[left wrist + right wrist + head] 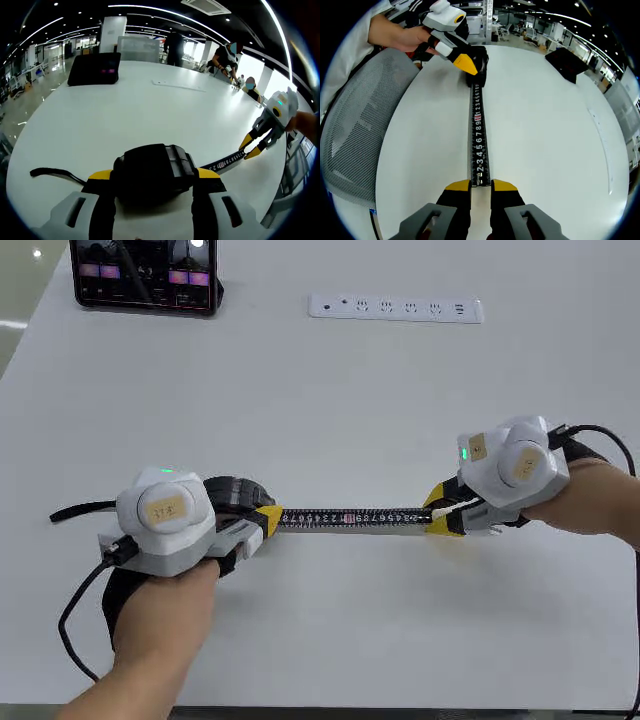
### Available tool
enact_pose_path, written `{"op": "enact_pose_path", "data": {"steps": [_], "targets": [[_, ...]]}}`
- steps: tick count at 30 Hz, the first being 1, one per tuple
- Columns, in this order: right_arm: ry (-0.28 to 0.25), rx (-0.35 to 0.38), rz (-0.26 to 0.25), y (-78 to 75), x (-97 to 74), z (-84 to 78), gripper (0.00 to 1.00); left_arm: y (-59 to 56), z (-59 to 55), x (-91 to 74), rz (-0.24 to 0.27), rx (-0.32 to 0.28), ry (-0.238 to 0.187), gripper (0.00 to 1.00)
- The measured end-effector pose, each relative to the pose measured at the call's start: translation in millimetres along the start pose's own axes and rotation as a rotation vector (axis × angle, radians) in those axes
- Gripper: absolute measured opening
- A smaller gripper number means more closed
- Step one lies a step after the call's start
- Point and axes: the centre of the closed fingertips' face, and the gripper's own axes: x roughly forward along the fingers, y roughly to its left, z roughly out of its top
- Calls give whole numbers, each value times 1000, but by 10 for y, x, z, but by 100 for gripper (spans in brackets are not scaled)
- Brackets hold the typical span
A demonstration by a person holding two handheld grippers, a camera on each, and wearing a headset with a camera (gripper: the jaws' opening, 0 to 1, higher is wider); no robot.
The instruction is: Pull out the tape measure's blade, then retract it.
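The left gripper (255,515) is closed on the black tape measure (152,170), one yellow-tipped jaw against each side of its body, so the jaws stand as far apart as the case is wide. The tape measure rests on the white table (330,410) toward the near-left corner, and its black wrist strap (80,510) trails off toward the left edge. The blade (479,125) is drawn out of the case and runs in a straight line low over the tabletop toward the right edge, numbers facing up. The right gripper (481,186) has the blade's free end pinched between its yellow tips, the jaws drawn in to a narrow gap, and it sits near the right edge with a hand (590,495) behind it. A white power strip (395,308) lies by the far edge. A dark device with a lit screen (145,275) stands at the far-left corner. In the right gripper view a grey mesh chair (355,135) stands beside the table.
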Motion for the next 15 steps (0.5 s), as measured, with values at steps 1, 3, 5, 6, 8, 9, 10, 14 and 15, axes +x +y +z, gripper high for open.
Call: {"op": "enact_pose_path", "data": {"steps": [1, 3, 5, 6, 8, 9, 10, 14, 15], "targets": [[-2, 0, 1, 0, 3, 9, 10, 3, -1, -1, -2, -1, 0, 57], [-3, -2, 1, -5, 11, 23, 10, 7, -1, -3, -4, -7, -1, 57], [-4, -3, 3, -8, 16, 37, 10, 7, -2, -6, -6, -10, -2, 57], [-4, -3, 3, -9, 18, 42, 10, 8, -2, -7, -7, -11, -2, 57], [-5, -3, 4, -11, 25, 54, 10, 11, -2, -10, -12, -15, -3, 57], [-6, -3, 7, -8, 29, 60, 10, 8, -3, -13, -14, -14, -3, 57], [-7, -3, 10, -3, 35, 66, 10, 4, -5, -15, -16, -15, -2, 57], [-11, -4, 12, -7, 48, 88, 10, -5, -5, -26, -16, -17, -4, 57], [-13, -4, 13, -8, 53, 96, 10, -5, -4, -27, -17, -19, -4, 57]]}}
